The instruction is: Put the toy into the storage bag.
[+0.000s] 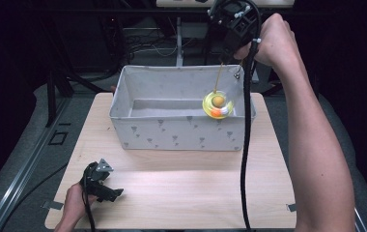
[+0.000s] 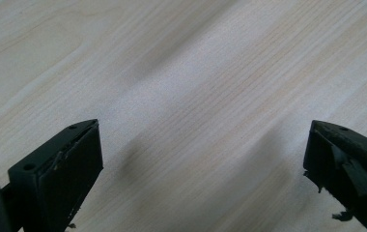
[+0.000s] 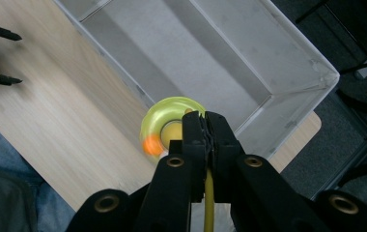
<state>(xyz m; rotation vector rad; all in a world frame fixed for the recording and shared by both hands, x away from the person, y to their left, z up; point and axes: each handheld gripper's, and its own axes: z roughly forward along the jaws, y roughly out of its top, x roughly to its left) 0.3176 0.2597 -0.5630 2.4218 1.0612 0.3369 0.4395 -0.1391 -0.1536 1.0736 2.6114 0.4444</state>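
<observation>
Right gripper (image 3: 204, 126): clamping the yellow toy's (image 1: 218, 104) stick, dangling it over grey bin (image 1: 181, 133). Left gripper (image 2: 203, 159): resting wide open on table (image 1: 181, 193). No legible writing.

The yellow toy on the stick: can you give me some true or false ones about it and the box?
1. The right hand-held gripper is shut on the stick. True.
2. The yellow toy lies flat on the table. False: it hangs from the stick over the box.
3. The left hand-held gripper is open. True.
4. The box is bright red. False: it is pale grey with small dark marks.
5. The left hand-held gripper is inside the box. False: it is low over the table, near the front left corner.
</observation>
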